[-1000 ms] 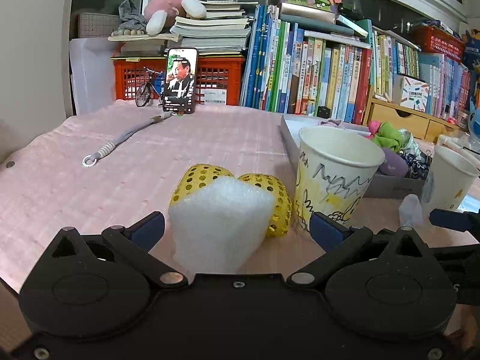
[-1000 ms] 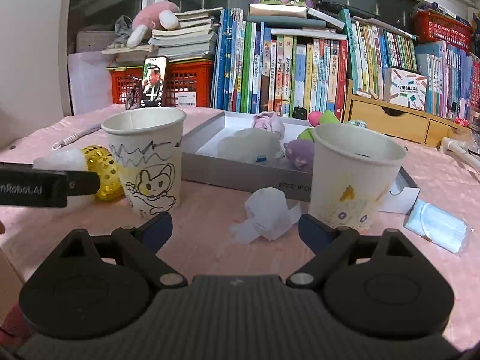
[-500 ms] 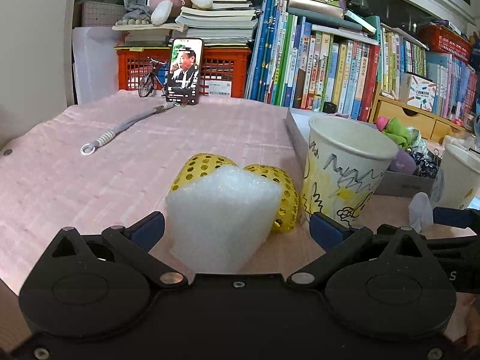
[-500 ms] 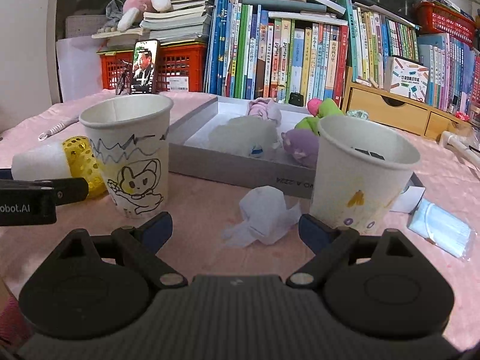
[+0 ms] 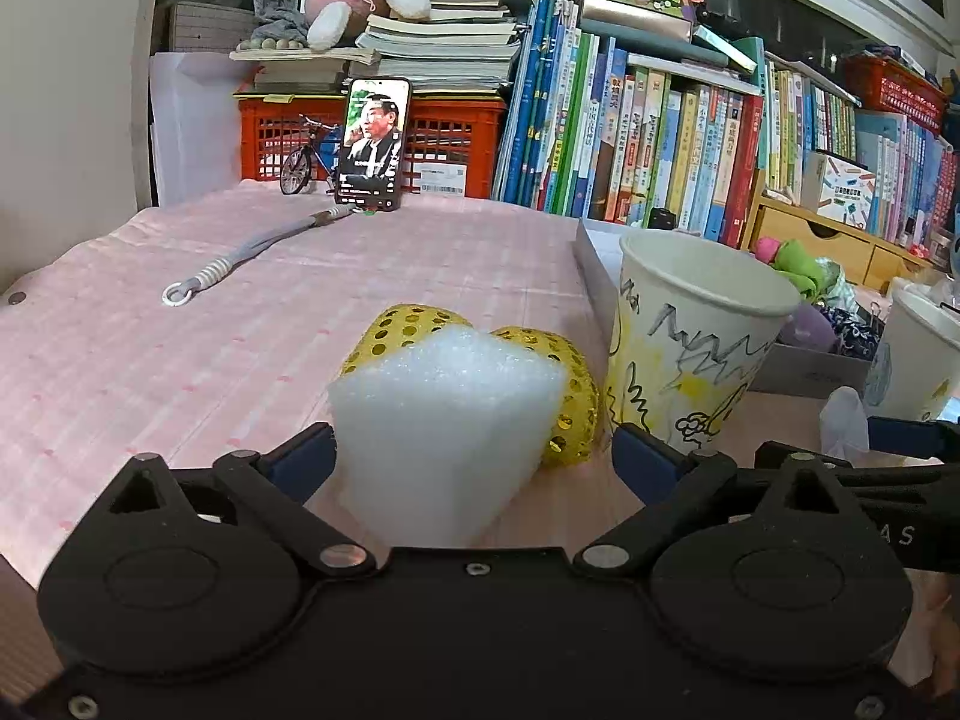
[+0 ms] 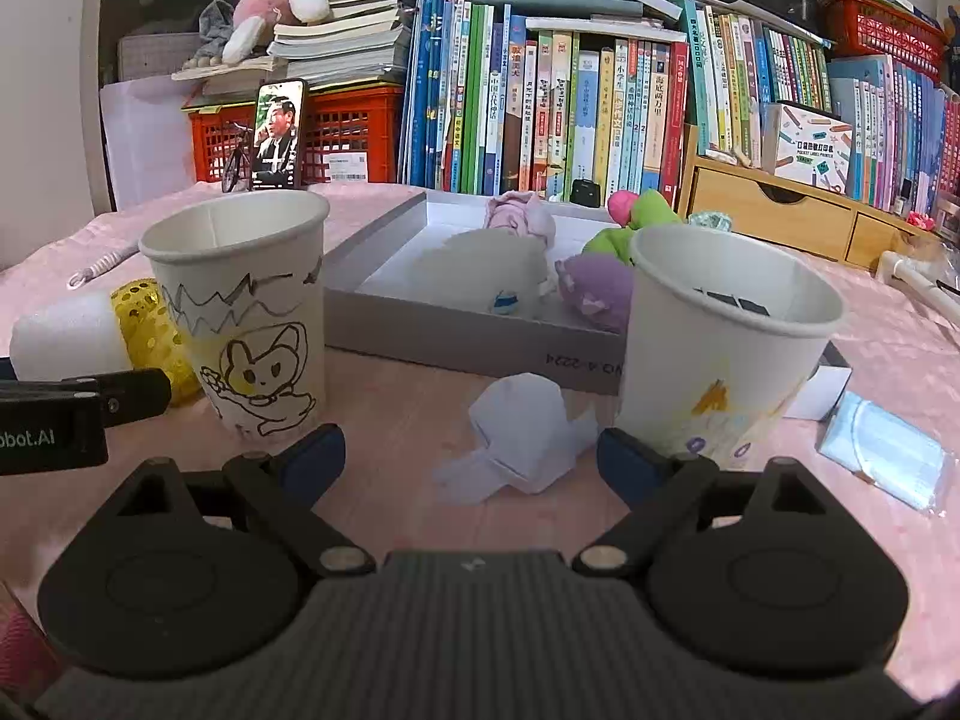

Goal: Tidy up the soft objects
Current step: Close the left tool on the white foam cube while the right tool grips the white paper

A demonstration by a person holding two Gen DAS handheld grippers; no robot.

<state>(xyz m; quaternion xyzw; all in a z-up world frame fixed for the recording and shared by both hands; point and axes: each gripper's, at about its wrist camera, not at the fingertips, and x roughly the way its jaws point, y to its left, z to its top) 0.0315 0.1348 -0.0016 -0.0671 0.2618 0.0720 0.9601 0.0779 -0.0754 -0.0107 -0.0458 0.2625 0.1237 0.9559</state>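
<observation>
Left wrist view: a white foam block [image 5: 447,432] stands on the pink tablecloth [image 5: 180,348] between the blue fingertips of the left gripper [image 5: 474,459]; the jaws have just been closing, the left pad right at the block's side and the right pad still apart from it, so nothing is gripped. A yellow sequined ball [image 5: 558,390] sits touching the block from behind, beside a doodled paper cup [image 5: 690,342]. Right wrist view: the right gripper [image 6: 471,456] stands spread wide over a crumpled white tissue [image 6: 522,432], holding nothing, between the doodled cup and a second paper cup [image 6: 720,342]. Behind lies a grey tray [image 6: 456,330] with soft toys.
</observation>
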